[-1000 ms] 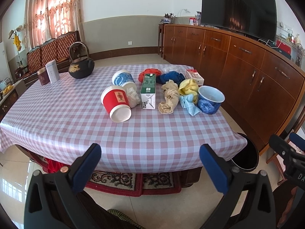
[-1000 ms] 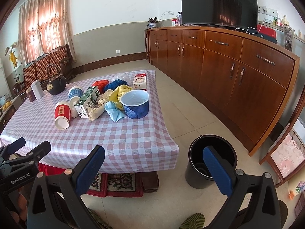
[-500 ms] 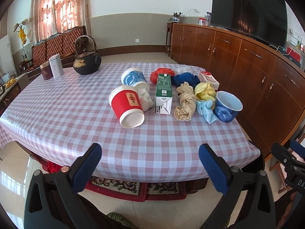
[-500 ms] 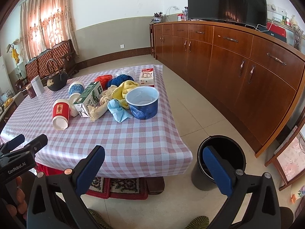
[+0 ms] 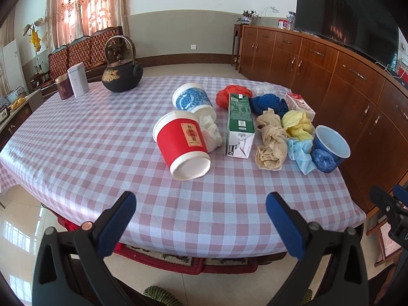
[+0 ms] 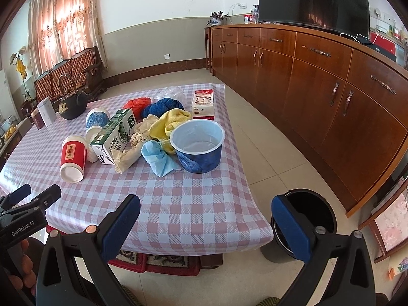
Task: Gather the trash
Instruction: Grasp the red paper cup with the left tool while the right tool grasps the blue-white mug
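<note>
Two hand-held grippers, left hand-held gripper [image 5: 200,205] and right hand-held gripper [image 6: 205,206], hover spread wide and empty at the desk's [image 5: 102,140] near edge, the trash [image 6: 153,132] heaped far-right, likely handy for the bin [image 6: 309,216] on the floor just beside.

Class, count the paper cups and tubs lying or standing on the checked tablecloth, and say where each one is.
3. The red cup lies on its side nearest the camera; the blue-patterned cup lies just behind it; the blue tub stands upright near the table's right edge. Others may be hidden.
</note>
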